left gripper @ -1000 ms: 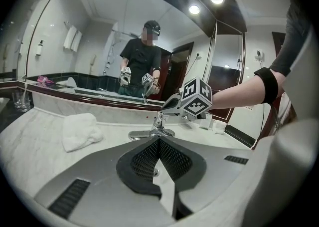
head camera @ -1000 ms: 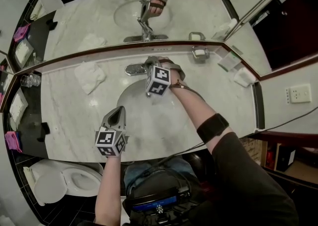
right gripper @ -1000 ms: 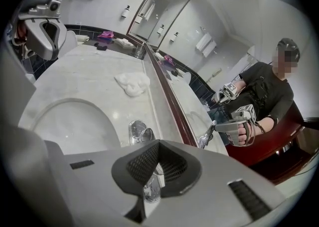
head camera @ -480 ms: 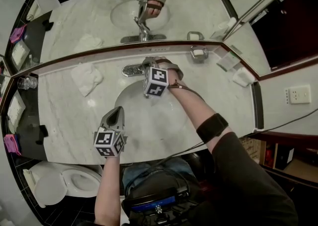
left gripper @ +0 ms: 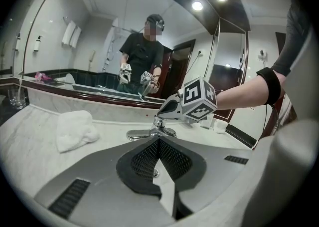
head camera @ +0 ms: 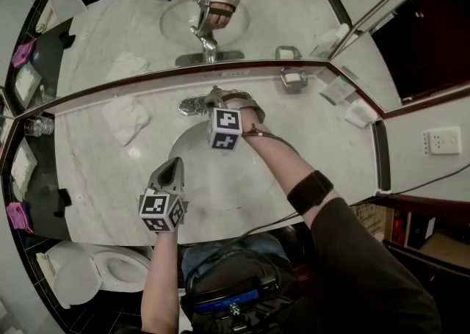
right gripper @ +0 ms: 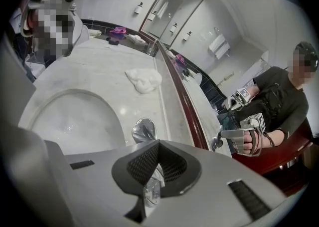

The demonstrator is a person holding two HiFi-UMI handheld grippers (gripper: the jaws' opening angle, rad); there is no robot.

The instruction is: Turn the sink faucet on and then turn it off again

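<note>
The chrome faucet (head camera: pixel 192 105) stands at the back of the oval sink (head camera: pixel 192 150) in a marble counter. My right gripper (head camera: pixel 214 95) is shut, with its tip down on the faucet's lever (left gripper: pixel 158 120). In the right gripper view the chrome lever (right gripper: pixel 151 187) shows through the slot below the closed jaws, and the faucet's base (right gripper: pixel 143 130) lies just beyond. My left gripper (head camera: pixel 175 165) is shut and holds nothing. It hovers over the near left rim of the sink and points at the faucet (left gripper: pixel 149 133). I cannot make out any running water.
A crumpled white towel (head camera: pixel 126 116) lies on the counter left of the faucet. A soap dish (head camera: pixel 295 79) and small white packets (head camera: pixel 360 114) sit at the right. A wall mirror (head camera: pixel 264 17) runs behind the counter. A toilet (head camera: pixel 95 274) stands low at the left.
My right gripper has rolled a little on the lever, and its marker cube has shifted left and slightly nearer. The left gripper has stayed where it was.
</note>
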